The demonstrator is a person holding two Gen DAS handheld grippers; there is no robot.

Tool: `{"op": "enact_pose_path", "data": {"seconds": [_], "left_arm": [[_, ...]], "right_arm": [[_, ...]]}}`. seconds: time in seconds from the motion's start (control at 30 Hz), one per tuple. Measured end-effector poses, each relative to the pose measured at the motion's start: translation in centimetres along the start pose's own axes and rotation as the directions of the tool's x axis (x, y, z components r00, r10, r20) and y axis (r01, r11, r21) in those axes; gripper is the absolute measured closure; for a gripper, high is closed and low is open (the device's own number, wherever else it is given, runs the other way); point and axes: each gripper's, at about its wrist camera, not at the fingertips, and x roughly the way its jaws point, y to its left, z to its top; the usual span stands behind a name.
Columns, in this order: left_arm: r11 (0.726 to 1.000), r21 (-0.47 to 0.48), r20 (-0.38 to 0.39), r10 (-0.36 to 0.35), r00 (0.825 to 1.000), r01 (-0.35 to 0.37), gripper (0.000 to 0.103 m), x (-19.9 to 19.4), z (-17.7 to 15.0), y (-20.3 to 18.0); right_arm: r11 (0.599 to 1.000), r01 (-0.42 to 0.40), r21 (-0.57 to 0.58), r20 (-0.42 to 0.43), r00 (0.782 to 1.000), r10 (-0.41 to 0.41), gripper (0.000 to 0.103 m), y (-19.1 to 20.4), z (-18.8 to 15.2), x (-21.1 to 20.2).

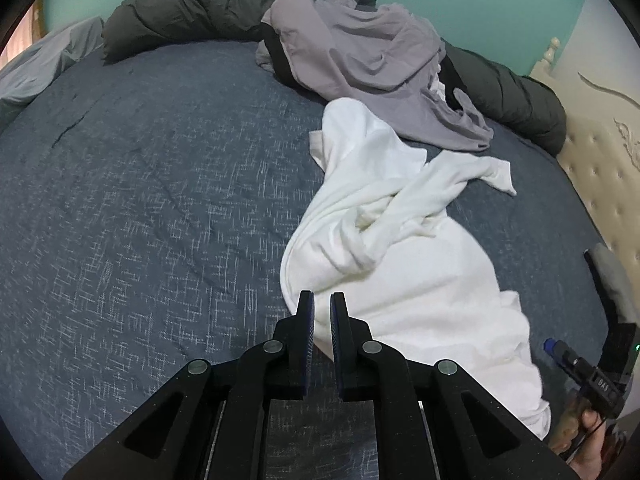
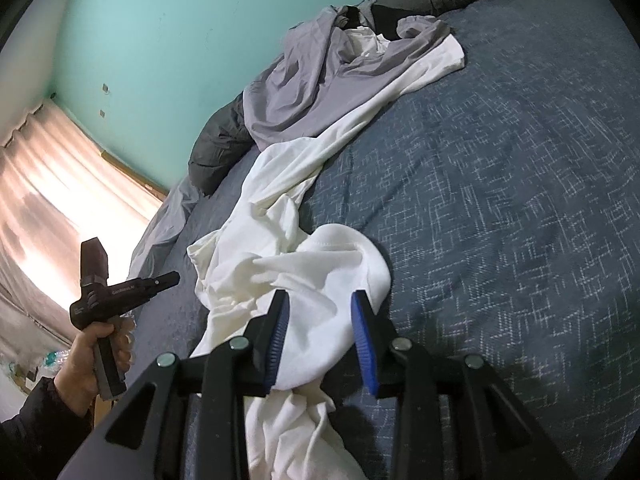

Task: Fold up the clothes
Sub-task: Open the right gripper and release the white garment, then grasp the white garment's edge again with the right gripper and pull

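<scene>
Our white shirt (image 1: pixel 392 240) lies crumpled on the bed (image 1: pixel 140 200), trailing toward the gray garment (image 1: pixel 360 48). It looks soft, light and limp. The right hand-held gripper (image 2: pixel 320 300) is spread wide around a bunched fold; the left hand-held gripper (image 1: pixel 322 300) is nearly closed, holding nothing. We would pinch a hem.

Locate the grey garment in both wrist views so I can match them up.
Left wrist: the grey garment sits upper centre-right, heaped against the dark quilt, just beyond the white garment.
Right wrist: the grey garment sits upper centre, along the far bed edge under the teal wall, overlapping the white garment's far end.
Shared landmark: the white garment, running from the grey one toward both grippers.
</scene>
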Motion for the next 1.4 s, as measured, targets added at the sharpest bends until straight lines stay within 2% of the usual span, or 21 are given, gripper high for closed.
{"op": "enact_pose_path", "data": {"seconds": [0.2, 0.37, 0.53, 0.67, 0.7, 0.77, 0.83, 1.03, 1.1, 1.17, 1.23, 1.4], "left_arm": [[0.999, -0.018, 0.019, -0.045, 0.999, 0.046, 0.094, 0.2, -2.1, 0.5], [0.992, -0.073, 0.081, -0.093, 0.992, 0.099, 0.094, 0.0, -4.2, 1.2], [0.988, -0.062, 0.109, -0.136, 0.985, 0.143, 0.094, 0.2, -5.7, 0.8], [0.987, -0.035, 0.113, -0.153, 0.982, 0.158, 0.094, 0.3, -6.3, 0.7], [0.986, -0.031, 0.115, -0.157, 0.981, 0.162, 0.094, 0.4, -6.3, 0.7], [0.982, -0.040, 0.123, -0.179, 0.976, 0.185, 0.094, 0.4, -6.4, 1.1], [0.978, -0.057, 0.131, -0.194, 0.972, 0.203, 0.094, 0.5, -6.5, 1.6], [0.979, -0.050, 0.122, -0.189, 0.974, 0.196, 0.093, 0.9, -6.6, 1.9], [0.977, -0.052, 0.131, -0.198, 0.972, 0.206, 0.084, 0.8, -6.5, 2.0], [0.976, -0.058, 0.133, -0.203, 0.970, 0.212, 0.052, 0.8, -6.5, 2.2], [0.970, -0.080, 0.129, -0.219, 0.967, 0.231, 0.052, 1.0, -6.4, 2.7], [0.977, -0.092, 0.119, -0.180, 0.977, 0.191, 0.051, 1.5, -6.3, 3.1]], "right_arm": [[0.999, 0.016, -0.029, -0.019, 1.000, -0.016, 0.071, 0.8, -0.3, 0.4], [0.998, 0.025, -0.061, -0.023, 0.999, -0.027, 0.068, 2.0, -0.6, 0.4], [0.995, 0.059, -0.077, -0.043, 0.997, -0.062, 0.068, 2.9, 0.0, 1.1], [0.991, 0.059, -0.116, -0.063, 0.996, -0.066, 0.068, 4.4, 1.9, 2.3], [0.990, 0.055, -0.127, -0.072, 0.995, -0.065, 0.067, 4.9, 2.6, 2.7], [0.986, 0.060, -0.154, -0.108, 0.991, -0.077, 0.054, 5.7, 3.8, 4.2], [0.982, 0.068, -0.174, -0.148, 0.984, -0.094, 0.052, 6.5, 4.9, 5.9], [0.974, 0.066, -0.218, -0.264, 0.957, -0.124, 0.052, 8.2, 6.2, 10.7], [0.971, 0.070, -0.229, -0.274, 0.952, -0.133, 0.052, 8.6, 6.3, 11.5], [0.970, 0.071, -0.231, -0.282, 0.949, -0.137, 0.052, 8.9, 6.3, 12.1], [0.970, 0.073, -0.231, -0.286, 0.948, -0.139, 0.052, 9.2, 6.4, 12.6], [0.968, 0.077, -0.238, -0.296, 0.944, -0.148, 0.052, 9.6, 6.5, 13.2]]}}
